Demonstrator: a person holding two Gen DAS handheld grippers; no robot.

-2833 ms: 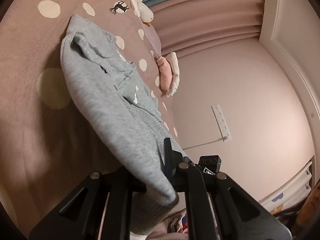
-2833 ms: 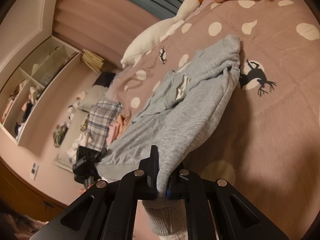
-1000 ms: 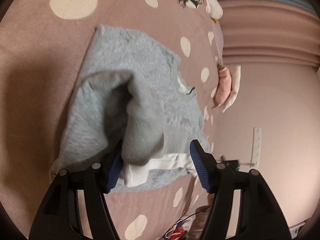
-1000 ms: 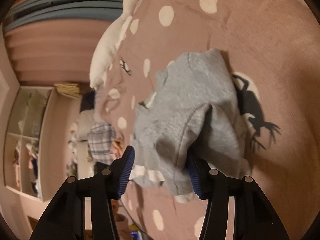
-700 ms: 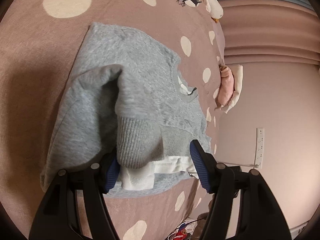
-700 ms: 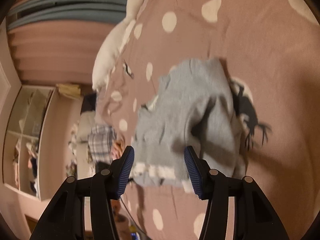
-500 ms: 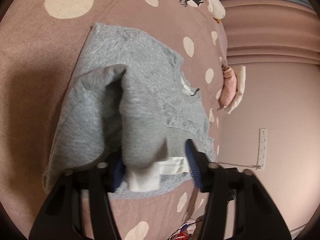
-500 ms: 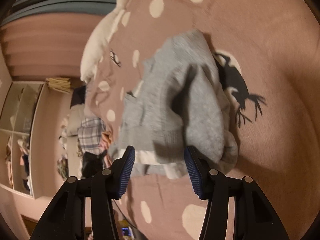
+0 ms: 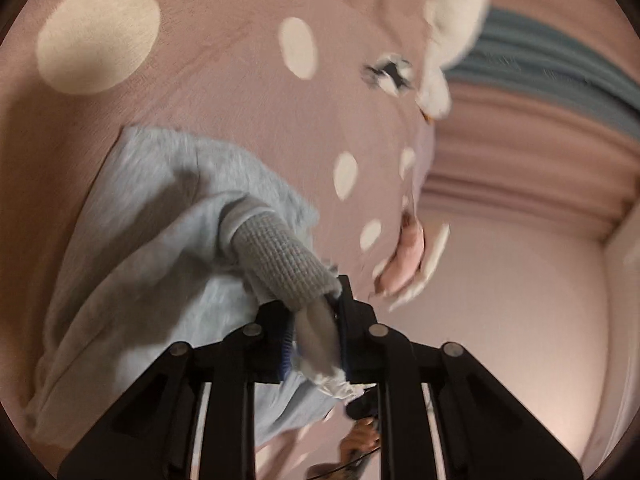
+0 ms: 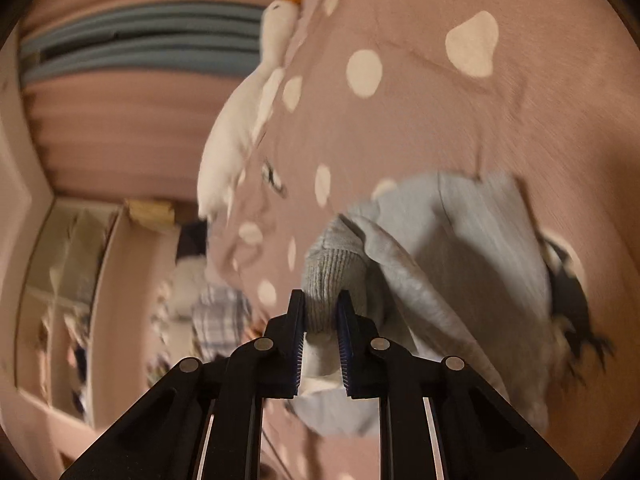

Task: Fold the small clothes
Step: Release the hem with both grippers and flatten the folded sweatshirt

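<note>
- Left wrist view: the left gripper (image 9: pixel 314 334) pinches the ribbed cuff (image 9: pixel 280 264) of a small grey sweater (image 9: pixel 160 240), its jaws closing on the knit with a strip of white fabric (image 9: pixel 320 356) caught between the blue-lined pads.
- The sleeve rises from the garment straight ahead of the gripper, while the body of the sweater spreads forward and to the gripper's left across the pink spotted bedspread (image 9: pixel 240 80).
- Far ahead and to the right, a white plush goose (image 9: pixel 448 20) lies near the bed's edge; nearer on the right, a pink and white soft toy (image 9: pixel 408 264) rests at the bed's side. Motion blur softens the whole view.
- Right wrist view: the right gripper (image 10: pixel 320 328) is closing on the sweater's (image 10: pixel 480 260) other ribbed cuff (image 10: pixel 332 276), the knit squeezed between its narrow jaws and pale fabric bunched just behind the pads.
- The sweater's body lies ahead and to the gripper's right on the bedspread (image 10: pixel 440 120), partly covering a dark deer print (image 10: pixel 568 300) at its far right edge.
- The plush goose (image 10: pixel 240 128) stretches far ahead to the left along the bed's edge; beyond it, open shelves (image 10: pixel 60 280) and a plaid cloth (image 10: pixel 216 320) are blurred.
</note>
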